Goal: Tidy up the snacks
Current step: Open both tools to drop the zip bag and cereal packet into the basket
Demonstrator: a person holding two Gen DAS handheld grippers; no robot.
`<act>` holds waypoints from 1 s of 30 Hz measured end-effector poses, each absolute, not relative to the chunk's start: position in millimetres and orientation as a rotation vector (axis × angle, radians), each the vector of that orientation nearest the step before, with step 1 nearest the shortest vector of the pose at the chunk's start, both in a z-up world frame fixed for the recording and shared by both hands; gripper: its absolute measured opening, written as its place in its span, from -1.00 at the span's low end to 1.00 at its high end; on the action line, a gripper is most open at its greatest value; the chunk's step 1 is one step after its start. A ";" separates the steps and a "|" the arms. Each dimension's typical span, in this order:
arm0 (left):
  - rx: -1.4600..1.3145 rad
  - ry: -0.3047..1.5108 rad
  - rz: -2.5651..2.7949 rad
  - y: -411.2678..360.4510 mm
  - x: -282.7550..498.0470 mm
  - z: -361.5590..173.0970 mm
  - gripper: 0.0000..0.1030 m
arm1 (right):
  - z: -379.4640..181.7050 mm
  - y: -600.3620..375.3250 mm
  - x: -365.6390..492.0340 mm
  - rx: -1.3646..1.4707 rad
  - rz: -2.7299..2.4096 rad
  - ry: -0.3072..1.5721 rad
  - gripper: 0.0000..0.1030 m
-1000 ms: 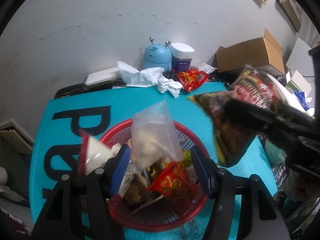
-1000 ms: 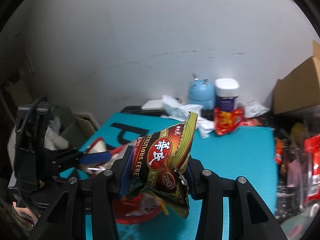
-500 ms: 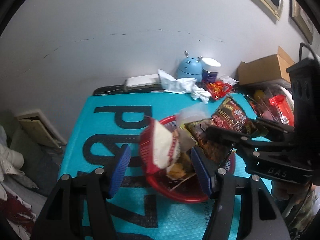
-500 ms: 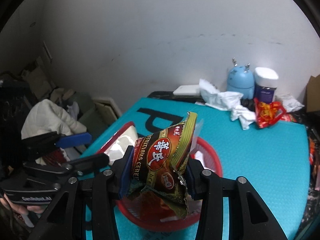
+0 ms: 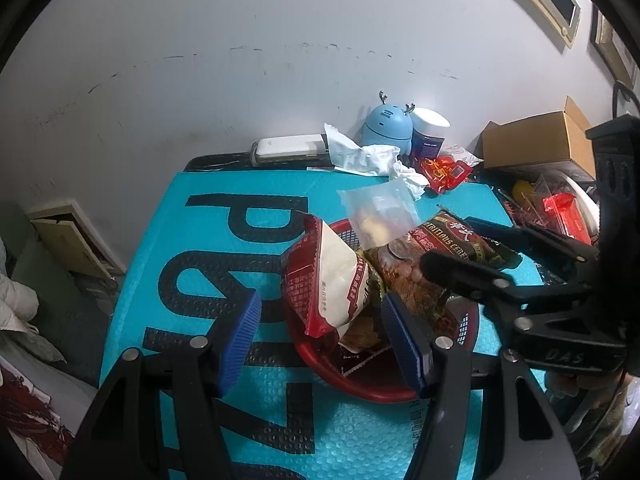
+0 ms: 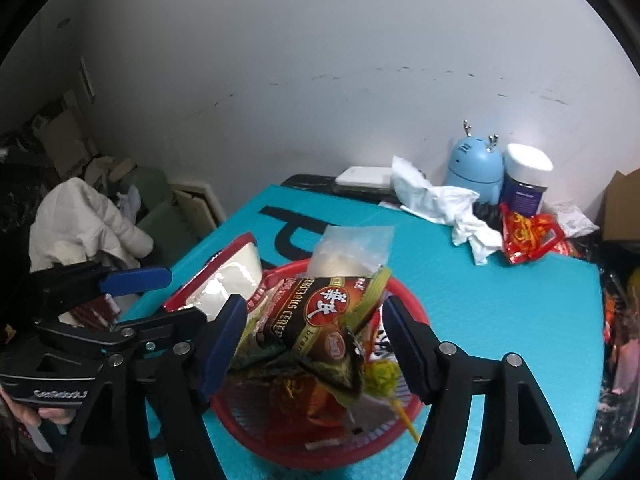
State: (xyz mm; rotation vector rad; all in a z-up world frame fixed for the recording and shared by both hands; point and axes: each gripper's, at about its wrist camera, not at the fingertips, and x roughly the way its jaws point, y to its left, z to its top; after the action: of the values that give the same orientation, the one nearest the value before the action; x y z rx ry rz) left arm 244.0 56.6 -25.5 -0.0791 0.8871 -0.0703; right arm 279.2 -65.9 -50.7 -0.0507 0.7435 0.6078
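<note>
- The brown cereal bag (image 6: 316,320), glossy crinkled foil with a red oval label and green edging, lies tilted on top of the heap in the red basket (image 6: 404,300), a round plastic mesh bowl.
- The right gripper (image 6: 312,344) has its blue ribbed pads spread wide on either side of the bag; released, neither pad presses it as far as can be seen.
- Leaning over the basket's left rim is a red-and-white packet (image 5: 324,280), puffy with a smooth pale middle.
- At the basket's far rim stands a clear plastic pouch (image 5: 380,212), soft and see-through with pale lumps inside.
- The left gripper (image 5: 320,336) hangs open just in front of the basket, holding nothing.
- The basket sits on a teal bubble-textured mat (image 5: 208,216) with large black letters.
- Beyond the basket, at the mat's far edge: crumpled white tissue (image 5: 368,158), a red foil snack packet (image 5: 444,172), a rounded blue gadget with small antlers (image 5: 386,128) and a white-lidded jar (image 5: 430,132).
</note>
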 end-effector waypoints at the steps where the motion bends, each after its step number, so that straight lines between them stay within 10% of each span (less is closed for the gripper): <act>1: -0.079 0.888 -0.072 55.9 243.8 -25.7 0.20 | -49.8 -69.2 279.0 -0.043 0.605 0.746 0.40; 6: -0.072 0.888 -0.076 50.7 242.6 -26.9 0.20 | -49.6 -78.9 276.5 -0.030 0.589 0.759 0.39; 14: -0.070 0.896 -0.075 47.6 245.1 -33.8 0.20 | -52.0 -76.6 270.2 -0.068 0.558 0.758 -0.35; 30: -0.065 0.847 -0.096 43.2 233.9 -21.0 0.20 | -36.9 -85.9 252.4 -0.084 0.529 0.743 -0.27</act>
State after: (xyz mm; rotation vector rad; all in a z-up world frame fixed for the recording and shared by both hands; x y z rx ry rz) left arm 233.9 43.2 -21.0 -0.0654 0.8473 -0.0963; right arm 252.4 -85.9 -36.9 -0.0841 0.7427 0.5294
